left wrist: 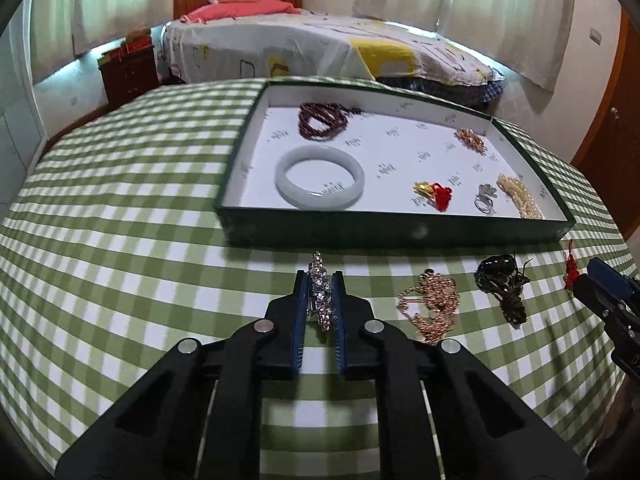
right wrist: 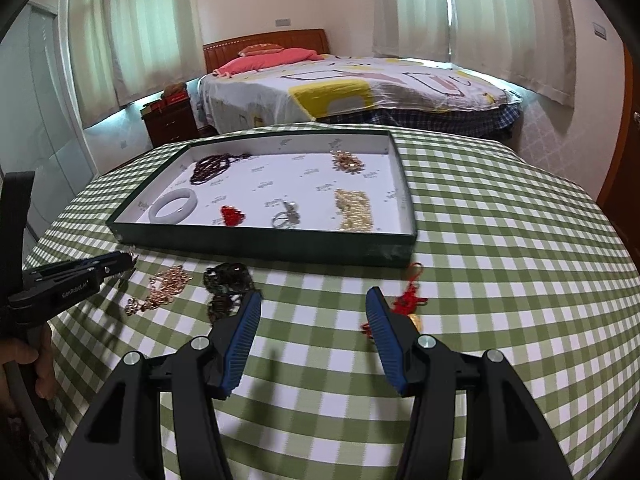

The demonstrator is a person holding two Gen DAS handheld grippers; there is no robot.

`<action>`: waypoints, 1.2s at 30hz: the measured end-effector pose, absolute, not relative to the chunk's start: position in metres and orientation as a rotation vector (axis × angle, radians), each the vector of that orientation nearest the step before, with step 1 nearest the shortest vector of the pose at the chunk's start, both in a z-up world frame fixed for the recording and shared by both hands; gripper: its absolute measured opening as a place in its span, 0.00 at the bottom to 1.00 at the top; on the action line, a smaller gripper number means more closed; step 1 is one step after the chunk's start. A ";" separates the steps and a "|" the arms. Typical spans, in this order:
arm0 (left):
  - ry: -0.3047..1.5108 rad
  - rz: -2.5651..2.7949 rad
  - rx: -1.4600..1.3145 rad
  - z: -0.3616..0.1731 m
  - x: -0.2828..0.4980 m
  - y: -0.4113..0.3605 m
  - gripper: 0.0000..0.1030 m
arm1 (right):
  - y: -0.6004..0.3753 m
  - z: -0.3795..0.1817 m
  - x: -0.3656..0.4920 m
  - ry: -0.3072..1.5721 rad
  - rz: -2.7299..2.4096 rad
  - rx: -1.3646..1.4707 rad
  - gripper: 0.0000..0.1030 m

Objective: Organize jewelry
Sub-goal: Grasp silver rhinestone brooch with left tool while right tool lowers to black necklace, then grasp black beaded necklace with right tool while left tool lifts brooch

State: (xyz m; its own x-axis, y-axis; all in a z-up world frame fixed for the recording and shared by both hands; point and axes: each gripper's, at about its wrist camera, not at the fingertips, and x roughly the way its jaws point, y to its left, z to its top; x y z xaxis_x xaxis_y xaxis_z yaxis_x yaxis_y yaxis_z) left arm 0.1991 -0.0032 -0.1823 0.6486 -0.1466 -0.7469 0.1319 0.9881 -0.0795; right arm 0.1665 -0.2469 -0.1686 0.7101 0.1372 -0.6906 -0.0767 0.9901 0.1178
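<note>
Jaws of left gripper (left wrist: 320, 280) clamp rhinestone piece (left wrist: 319, 292), seemingly a bracelet.

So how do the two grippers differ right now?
The left gripper is shut on the rhinestone piece; the right gripper stands open with nothing between its pads. The left sits in front of the tray towards its left end; the right hangs over bare checked cloth between the black beads and the red knot charm. Both have blue pads on black fingers and point down at the table.
</note>
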 end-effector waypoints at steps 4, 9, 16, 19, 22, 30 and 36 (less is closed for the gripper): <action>0.831 -0.135 -0.040 -0.173 0.191 0.010 0.12 | -0.233 -0.169 0.171 0.784 0.152 0.072 0.53; 0.813 -0.100 -0.068 -0.165 0.182 0.030 0.12 | -0.210 -0.176 0.178 0.819 0.211 0.049 0.53; 0.806 -0.055 -0.091 -0.164 0.178 0.050 0.12 | -0.195 -0.185 0.190 0.871 0.237 0.030 0.46; 0.812 -0.049 -0.099 -0.166 0.178 0.052 0.12 | -0.193 -0.188 0.195 0.891 0.237 0.026 0.44; 0.816 -0.058 -0.096 -0.167 0.178 0.050 0.12 | -0.191 -0.190 0.198 0.914 0.234 0.019 0.39; 0.820 -0.072 -0.087 -0.169 0.177 0.044 0.12 | -0.200 -0.190 0.196 0.915 0.243 0.052 0.12; 0.814 -0.078 -0.083 -0.167 0.177 0.042 0.12 | -0.200 -0.181 0.187 0.852 0.241 0.044 0.10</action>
